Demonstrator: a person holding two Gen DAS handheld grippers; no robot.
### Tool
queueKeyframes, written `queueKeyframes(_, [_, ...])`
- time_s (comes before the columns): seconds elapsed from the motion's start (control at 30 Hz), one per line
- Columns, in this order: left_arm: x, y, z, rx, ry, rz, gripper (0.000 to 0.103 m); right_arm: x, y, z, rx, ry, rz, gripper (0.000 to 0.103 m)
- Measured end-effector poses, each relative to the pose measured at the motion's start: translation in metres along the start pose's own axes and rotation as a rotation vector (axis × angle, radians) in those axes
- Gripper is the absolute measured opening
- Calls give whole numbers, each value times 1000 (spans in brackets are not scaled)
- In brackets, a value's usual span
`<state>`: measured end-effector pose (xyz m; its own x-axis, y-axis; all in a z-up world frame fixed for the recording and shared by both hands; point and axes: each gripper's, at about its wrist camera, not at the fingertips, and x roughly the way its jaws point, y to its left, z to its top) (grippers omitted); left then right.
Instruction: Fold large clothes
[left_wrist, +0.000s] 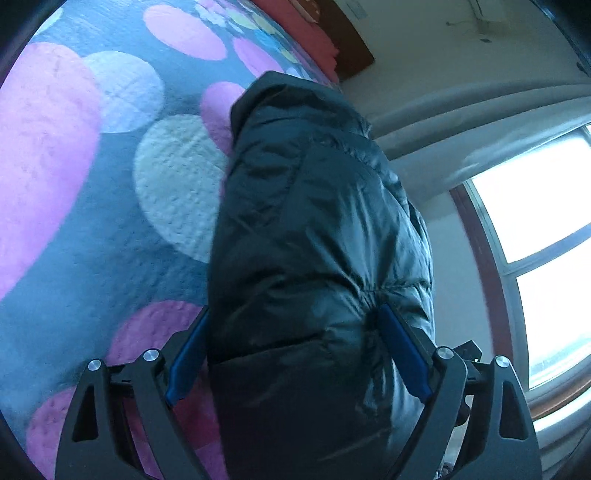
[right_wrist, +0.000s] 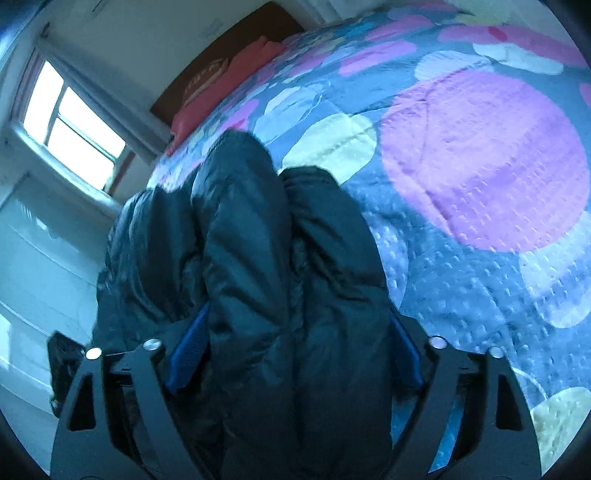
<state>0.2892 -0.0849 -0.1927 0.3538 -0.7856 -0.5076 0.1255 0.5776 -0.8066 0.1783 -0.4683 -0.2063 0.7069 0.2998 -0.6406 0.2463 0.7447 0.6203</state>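
We see both the left gripper (left_wrist: 295, 332) and the right gripper (right_wrist: 297, 332) clamped on the puffy, shiny black quilted jacket (left_wrist: 314, 240), which blocks the near part of the dimpled grey bedspread with pink and cream circles (left_wrist: 92, 166).

A home bedroom is shown; a bed is covered by a grey quilted bedspread with pink and cream circles (right_wrist: 480, 158); a red pillow (right_wrist: 221, 85) lies near a brown wooden headboard (right_wrist: 207, 62); a bright wood-framed window (left_wrist: 535, 221) is set in pale walls.

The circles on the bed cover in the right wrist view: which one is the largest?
The purple circle, right of the dark jacket. It is far larger than the pale yellow circle beside it.
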Motion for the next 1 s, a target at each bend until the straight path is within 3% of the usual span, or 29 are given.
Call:
queueKeyframes(0.2, [0,-7,-1,23,-3,-12,74,0,-8,-15,89,-4,102,33])
queueKeyframes(0.3, [-4,-8,1,31,-2,-21,72,-6,-3,-23,91,-27,111,27])
queueKeyframes(0.53, [-27,-13,14,85,-33,4,71,-1,27,-33,69,-62,192,24])
queueKeyframes(0.73, [-65,-3,40,104,-100,43,71,42,83,-25,28,-28,239,24])
queueKeyframes(1.0, [-99,24,81,113,-172,102,71,95,126,-16,23,17,292,24])
